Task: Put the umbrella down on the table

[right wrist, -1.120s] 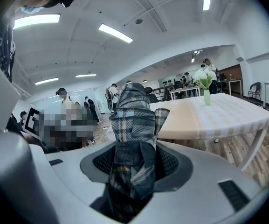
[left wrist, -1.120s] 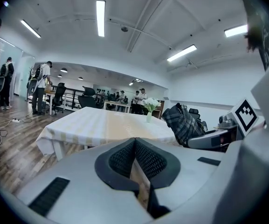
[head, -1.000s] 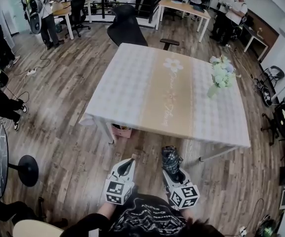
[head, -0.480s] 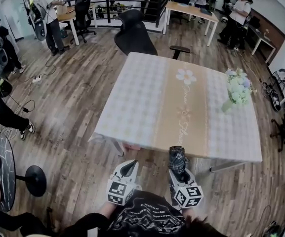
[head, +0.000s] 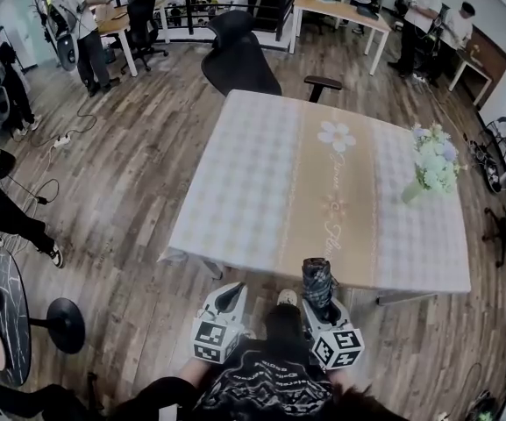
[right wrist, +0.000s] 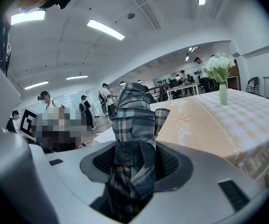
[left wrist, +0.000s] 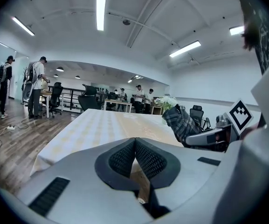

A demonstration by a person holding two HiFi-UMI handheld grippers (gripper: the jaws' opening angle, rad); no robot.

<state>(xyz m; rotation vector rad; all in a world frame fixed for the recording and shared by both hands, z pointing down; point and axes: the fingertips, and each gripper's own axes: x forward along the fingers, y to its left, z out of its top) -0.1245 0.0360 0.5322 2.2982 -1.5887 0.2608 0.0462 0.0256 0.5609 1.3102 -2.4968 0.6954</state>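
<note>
Holding umbrella [head: 316, 279] clamped in right fingers [right wrist: 175, 166] at worktop's [head: 253, 174] 6 o'clock edge, left fingers [left wrist: 124, 158] pressed together empty; laying it down not yet done.

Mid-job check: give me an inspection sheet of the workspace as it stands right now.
Surface: table under a pale checked cloth with a tan floral runner.
Job's things: folded dark plaid umbrella held at the table's near edge, not laid down.
Clutter: green vase of white flowers near the table's right edge.
Grippers: right gripper shut on the umbrella; left gripper shut, nothing between its jaws.
Cables: cable with a power strip on the wood floor, far left.
Surroundings: black office chair at the table's far side; people at desks beyond.
</note>
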